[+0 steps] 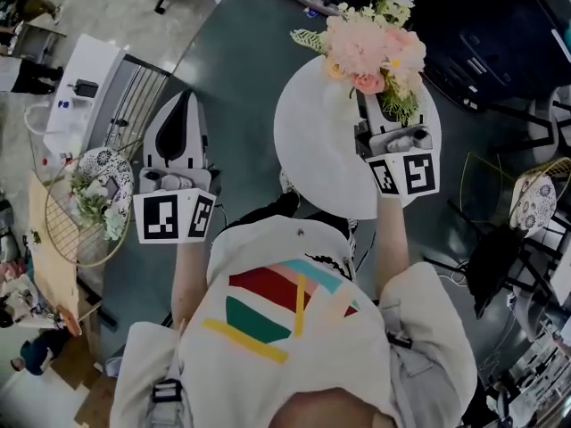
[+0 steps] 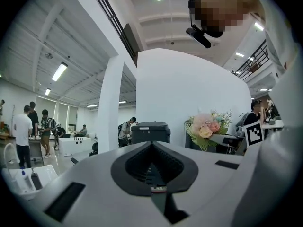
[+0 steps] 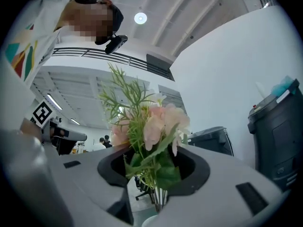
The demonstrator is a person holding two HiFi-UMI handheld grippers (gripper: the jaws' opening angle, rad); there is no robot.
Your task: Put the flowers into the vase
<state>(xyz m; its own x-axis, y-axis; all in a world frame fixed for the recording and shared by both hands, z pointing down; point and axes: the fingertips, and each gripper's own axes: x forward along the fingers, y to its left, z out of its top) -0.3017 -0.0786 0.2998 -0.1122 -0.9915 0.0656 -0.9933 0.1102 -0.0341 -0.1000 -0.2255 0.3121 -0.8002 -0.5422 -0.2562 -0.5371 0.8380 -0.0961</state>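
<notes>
Right gripper (image 1: 382,105) clamped on the stems of a bouquet of pale pink and peach artificial flowers with green sprigs (image 1: 375,47). The blooms are carried out ahead of the jaws, over the far edge of what I take for a round white table (image 1: 312,150). My left gripper (image 1: 183,105) hangs over the dark floor at the left, well apart from the bouquet, its jaws pressed together on nothing.

I cannot pick out the vase with certainty. A white curved rim (image 3: 149,221) shows just under the stems at the foot of the right gripper view and may be its mouth (I would not swear to it). Judged from here, the flowers are not yet in.

To do this step well, I would turn the bouquet stems-down and line the stem ends up over the opening before lowering. I would keep the grip closed until the stems are well inside, since the head-heavy blooms could tip out. The free left gripper could steady the vase if it proves light.

No brand, label or lettering can be read. The only print is the black-and-white square markers on each gripper's cube (image 1: 406,175).
</notes>
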